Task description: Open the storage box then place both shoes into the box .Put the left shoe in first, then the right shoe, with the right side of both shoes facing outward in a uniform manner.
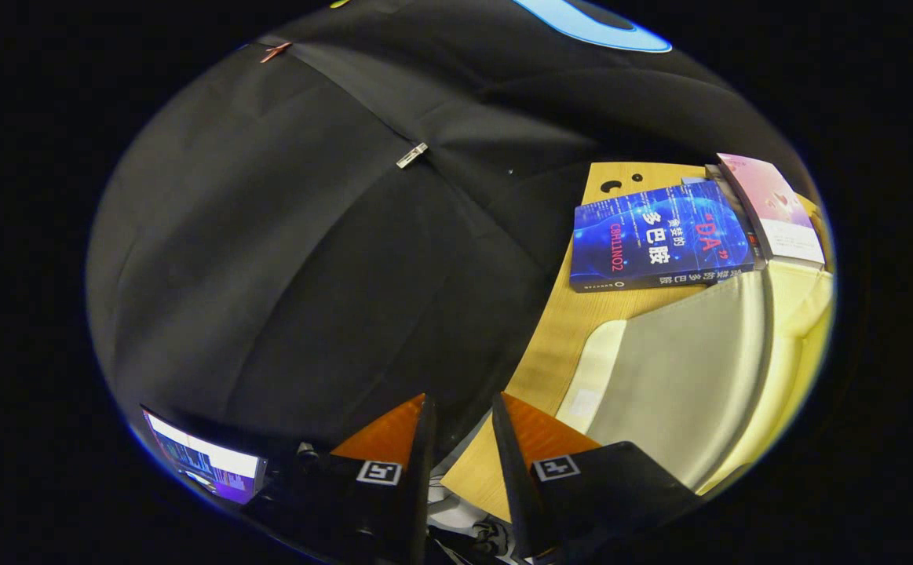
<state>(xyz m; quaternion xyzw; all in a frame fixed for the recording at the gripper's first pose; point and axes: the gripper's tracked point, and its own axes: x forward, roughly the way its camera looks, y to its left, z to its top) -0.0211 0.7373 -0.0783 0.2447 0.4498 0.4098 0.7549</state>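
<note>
the claw (460,420) sits at the bottom centre of the frame, its two orange-faced fingers (381,435) parted by a narrow gap with nothing between them, so it is released and empty. it hangs tilted over the near edge of the wooden tabletop (558,345), which runs up the right half of the frame, while the booth's black cloth wall fills the left and middle.

the relation that matters: the pale, cream-coloured storage box (699,369) lies to the lower right of the frame, just ahead of and to the right of the right finger, its broad lid face turned toward the claw and its long side running roughly up and away. judging from this, the claw must swing right to reach the lid; opening appears not yet done.

beyond the box, at the upper right, a blue book (660,235) lies flat on the tabletop, with a pink book (770,204) just beside it. neither blocks the way to the box. a lit screen (205,463) glows at the lower left, well apart.
</note>
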